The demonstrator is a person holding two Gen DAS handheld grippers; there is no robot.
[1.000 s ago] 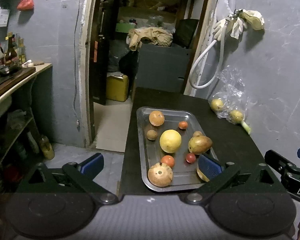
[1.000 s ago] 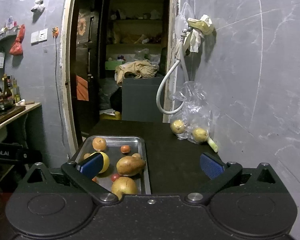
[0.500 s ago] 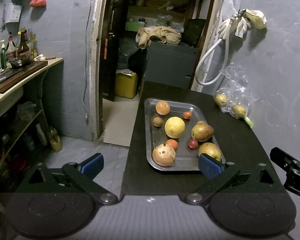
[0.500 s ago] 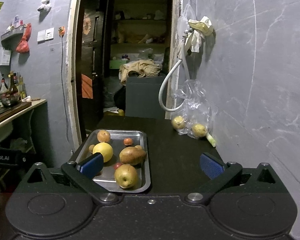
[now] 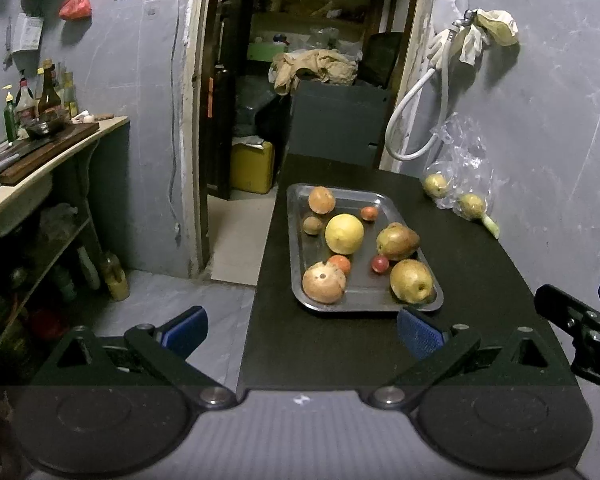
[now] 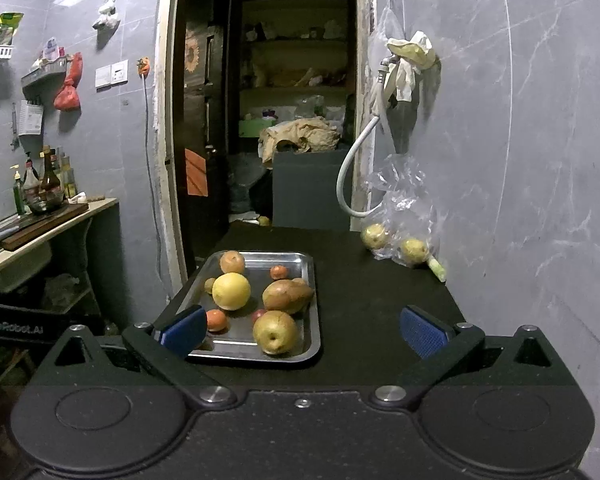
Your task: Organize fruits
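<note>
A steel tray (image 5: 380, 201) (image 6: 315, 308) rests on a black table (image 5: 340, 352) (image 6: 364, 296) and holds several fruits. Among them are a yellow citrus (image 5: 344, 233) (image 6: 231, 291), a brown pear (image 5: 397, 241) (image 6: 287, 296), a yellow apple (image 5: 411, 281) (image 6: 276, 332) and a pomegranate (image 5: 324, 282). My left gripper (image 5: 300, 330) hangs open and empty, short of the tray's near edge. Equally open and empty, my right gripper (image 6: 302, 330) is held above the table's near end, its left pad overlapping the tray's near-left corner. It also shows at the right edge of the left wrist view (image 5: 580, 312).
A clear plastic bag (image 5: 460, 168) (image 6: 404, 216) with two yellow fruits leans against the grey wall at the table's far right. A white hose (image 5: 416, 120) hangs from a tap above it. Left of the table are a floor gap, an open doorway and a counter (image 5: 40, 168) with bottles.
Both grippers have pulled back from the tray; it now looks smaller and lies wholly beyond the fingers. Both stayed open, and the fruits have not moved.
</note>
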